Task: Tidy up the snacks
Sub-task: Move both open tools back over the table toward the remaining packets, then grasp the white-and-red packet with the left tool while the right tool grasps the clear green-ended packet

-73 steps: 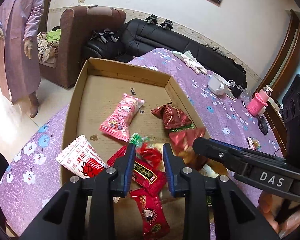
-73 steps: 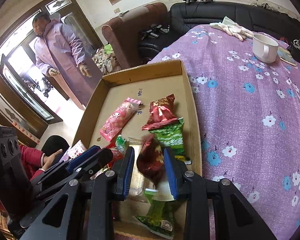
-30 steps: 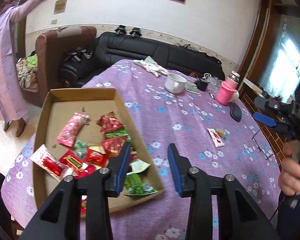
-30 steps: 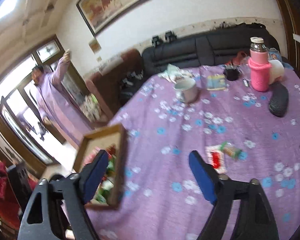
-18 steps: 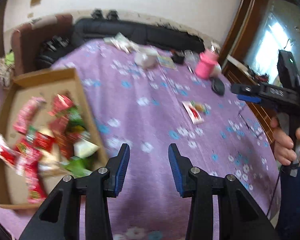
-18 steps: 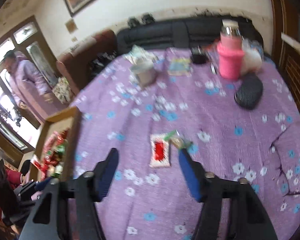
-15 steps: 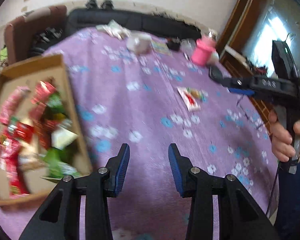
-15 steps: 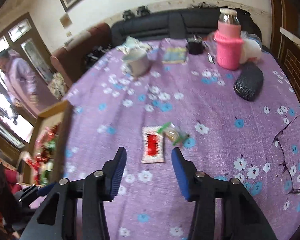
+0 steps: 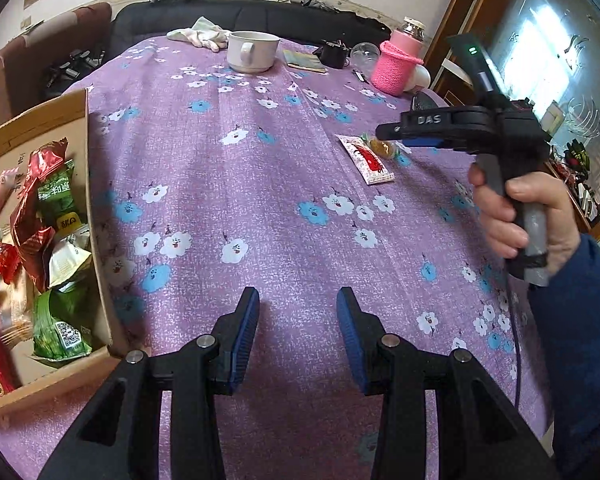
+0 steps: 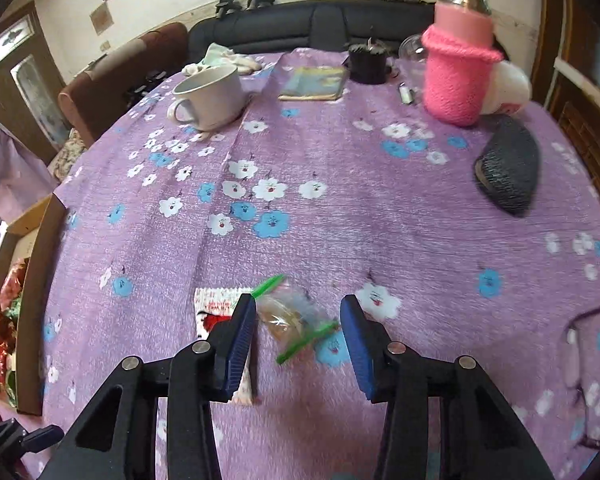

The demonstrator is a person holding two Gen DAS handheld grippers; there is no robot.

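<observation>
The right tongs point(image 10: 298, 330), jaws part open and just closing in, straddle a clear candy with green twisted ends point(image 10: 294, 318) lying on the purple flowered counter point(image 10: 340, 208), pads not yet pressing it, with a white-and-red sachet point(image 10: 216, 312) just left of it under the left jaw. The left tongs point(image 9: 298, 336) hang part open and empty over bare cloth, and the cardboard box of snacks point(image 9: 96, 216) sits at the far left. The likely slip is that the left pad catches the sachet too, or the slick wrapper squirts out as the jaws close.
</observation>
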